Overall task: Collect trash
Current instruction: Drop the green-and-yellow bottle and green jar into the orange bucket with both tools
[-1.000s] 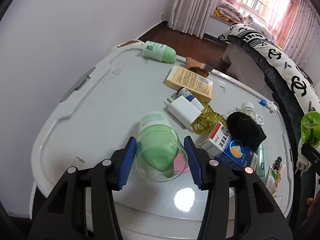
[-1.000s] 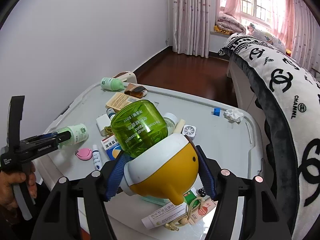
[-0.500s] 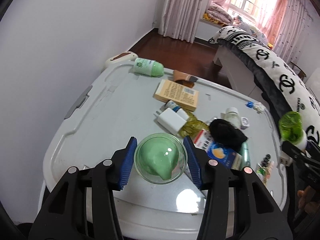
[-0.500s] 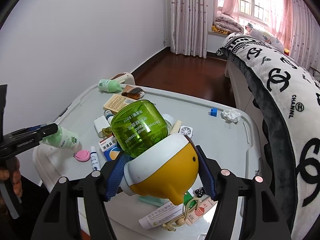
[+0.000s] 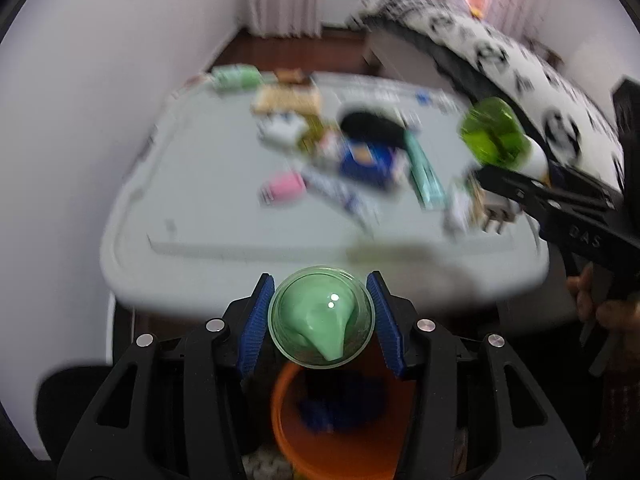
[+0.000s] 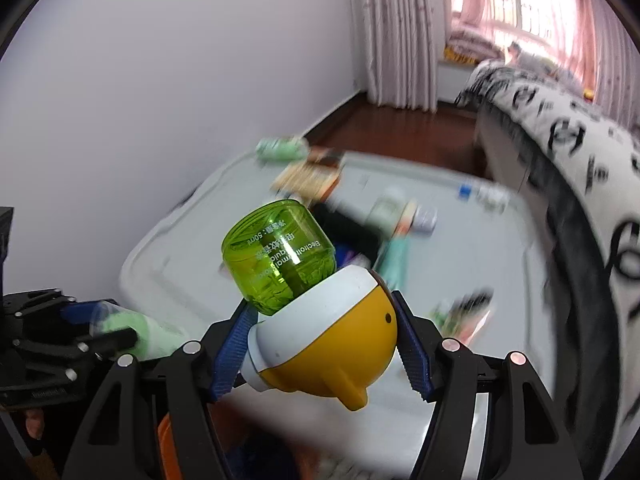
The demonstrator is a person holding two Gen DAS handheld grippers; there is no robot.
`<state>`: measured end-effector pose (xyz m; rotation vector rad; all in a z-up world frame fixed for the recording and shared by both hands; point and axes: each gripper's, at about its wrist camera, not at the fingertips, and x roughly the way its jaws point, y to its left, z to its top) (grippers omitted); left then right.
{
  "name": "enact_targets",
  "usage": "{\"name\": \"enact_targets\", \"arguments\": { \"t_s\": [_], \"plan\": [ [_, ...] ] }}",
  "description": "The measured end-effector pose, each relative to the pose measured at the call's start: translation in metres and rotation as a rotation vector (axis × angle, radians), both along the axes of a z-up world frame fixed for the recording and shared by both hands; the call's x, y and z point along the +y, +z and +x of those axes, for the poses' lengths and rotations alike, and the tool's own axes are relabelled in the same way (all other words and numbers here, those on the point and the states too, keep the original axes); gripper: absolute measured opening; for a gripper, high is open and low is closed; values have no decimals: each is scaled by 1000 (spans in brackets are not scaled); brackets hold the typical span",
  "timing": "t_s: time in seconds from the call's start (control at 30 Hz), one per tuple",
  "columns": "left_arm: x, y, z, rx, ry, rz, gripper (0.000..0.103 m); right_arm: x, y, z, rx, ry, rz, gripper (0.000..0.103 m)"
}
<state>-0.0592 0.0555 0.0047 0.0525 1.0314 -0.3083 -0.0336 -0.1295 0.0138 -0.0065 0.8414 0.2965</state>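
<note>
Pinching a pale green bottle point(image 5: 322, 316) end-on, the left gripper point(image 5: 322, 320) has both blue pads point(image 5: 256, 322) pressed on its sides. Directly below it in the left wrist view: an orange bin point(image 5: 288, 432) with something dark blue inside, partly hidden by the bottle and fingers. The right gripper point(image 6: 320, 344) is clamped on a mosquito-repellent unit point(image 6: 320, 344), yellow-and-white base between the pads, clear green bottle sticking up; it blocks most of the near table in its own view.

Beyond: white table point(image 5: 224, 208) with blurred clutter: pink item point(image 5: 282, 188), blue box point(image 5: 366, 160), teal tube point(image 5: 426, 178), black lump point(image 5: 368, 126), tan box point(image 5: 288, 98), a second green bottle point(image 5: 236, 76) at the far edge. Bed with black-and-white cover point(image 6: 568, 148) to the right, curtains point(image 6: 396, 32) at the back.

Versus a second ago: the left gripper was over the tabletop, now it is off the near edge above the bin. Both grips unchanged. Both views are now motion-blurred.

Cross-view: only the left view shows the bin's inside; the right view catches just an orange sliver of rim at bottom left, plus the left gripper with its bottle side-on. The left view shows the right gripper and the hand point(image 5: 608, 308) holding it.
</note>
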Motion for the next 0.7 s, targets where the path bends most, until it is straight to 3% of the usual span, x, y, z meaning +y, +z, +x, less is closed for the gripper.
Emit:
{"name": "enact_targets", "arguments": {
  "t_s": [0.17,0.4,0.53,0.6,0.7],
  "plan": [
    [-3,-30,-47,122,-93,8,47,18,-40,-52,164,47,24,65],
    [1,-63,-65,256,-84,16,49,52,-114,-89,451,138,3,66],
    [2,-55,-69,187,-46,62,67,54,-140,-93,537,135,19,67],
    [1,-47,-68,135,-35,85,73,47,-135,-88,509,96,39,76],
    [-8,-35,-60,60,-21,120,73,32,-118,-80,429,26,56,79]
  ]
}}
